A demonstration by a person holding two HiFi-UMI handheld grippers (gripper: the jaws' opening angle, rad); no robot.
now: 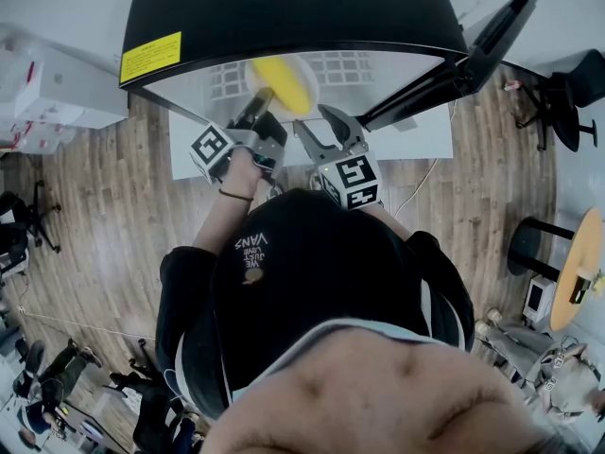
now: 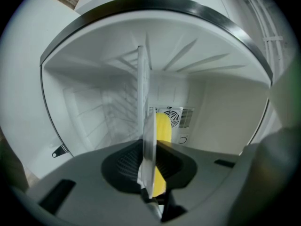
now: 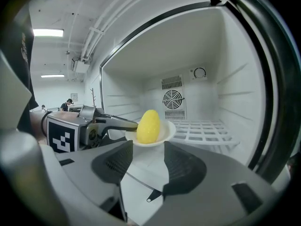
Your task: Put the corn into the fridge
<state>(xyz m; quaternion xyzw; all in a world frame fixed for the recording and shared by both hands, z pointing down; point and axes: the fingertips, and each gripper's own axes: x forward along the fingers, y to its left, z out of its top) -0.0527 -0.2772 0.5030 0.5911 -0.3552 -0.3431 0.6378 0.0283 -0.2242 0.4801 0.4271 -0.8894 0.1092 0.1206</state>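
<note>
A yellow corn cob (image 3: 148, 126) lies on a small white plate (image 3: 167, 133) held inside the open fridge. My left gripper (image 2: 150, 171) is shut on the plate's rim (image 2: 146, 140), which I see edge-on in the left gripper view, with the corn (image 2: 163, 126) just behind it. In the head view the corn (image 1: 284, 83) sits just past the left gripper (image 1: 257, 113). My right gripper (image 1: 326, 129) stands open beside it, a little short of the plate. In the right gripper view nothing is between the right gripper (image 3: 148, 161) jaws.
The fridge has white inner walls, a wire shelf (image 3: 204, 131) at the right and a round fan vent (image 3: 173, 99) on the back wall. Its black top (image 1: 284, 8) fills the upper head view, with the door (image 1: 473, 45) swung open to the right. Wooden floor lies around.
</note>
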